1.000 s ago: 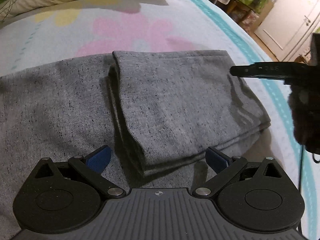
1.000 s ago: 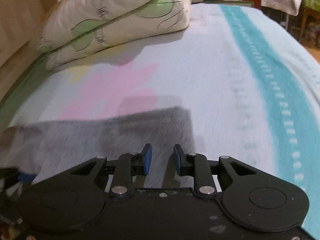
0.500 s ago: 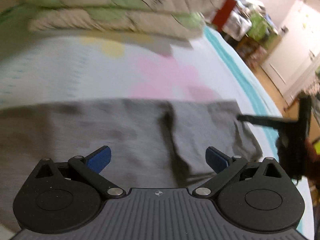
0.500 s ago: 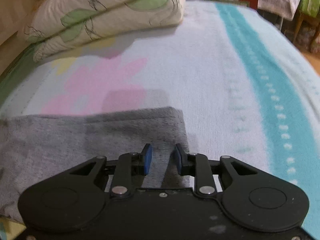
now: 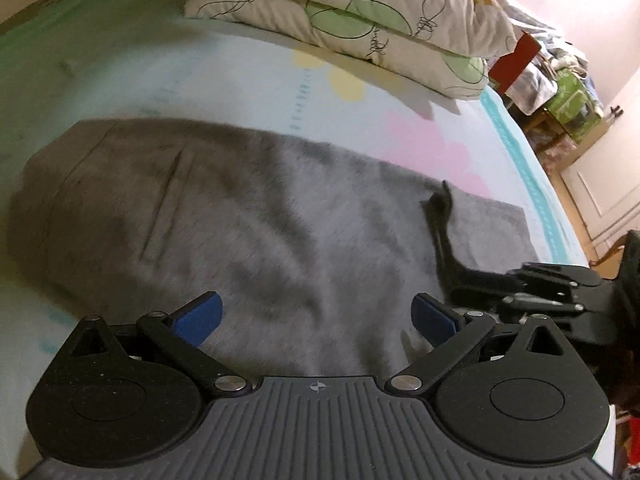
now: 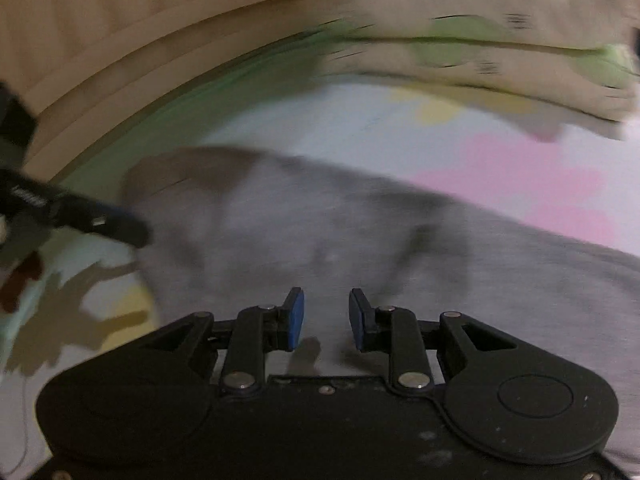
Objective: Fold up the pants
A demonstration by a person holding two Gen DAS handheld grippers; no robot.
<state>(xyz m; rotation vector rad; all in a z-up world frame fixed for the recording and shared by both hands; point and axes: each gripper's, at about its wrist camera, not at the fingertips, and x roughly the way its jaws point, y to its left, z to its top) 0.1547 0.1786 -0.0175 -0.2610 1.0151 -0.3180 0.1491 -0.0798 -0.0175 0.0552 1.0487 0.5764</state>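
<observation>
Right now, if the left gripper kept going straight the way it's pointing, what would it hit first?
Most likely the gray pants, spread on the bed directly ahead of the open left gripper. Nothing stands between its fingers and the fabric. Depth is unclear, but the pillows lie well beyond.

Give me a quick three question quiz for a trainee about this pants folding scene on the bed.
1. True or false: the left gripper is clamped on the gray pants.
2. Which lies at the far side of the bed? A) pillows B) a laundry basket C) a towel
3. Fill in: in the right wrist view, the right gripper is over the ____.

Key: 1 false, it is wide open and holds nothing; 2 A; 3 pants.
</observation>
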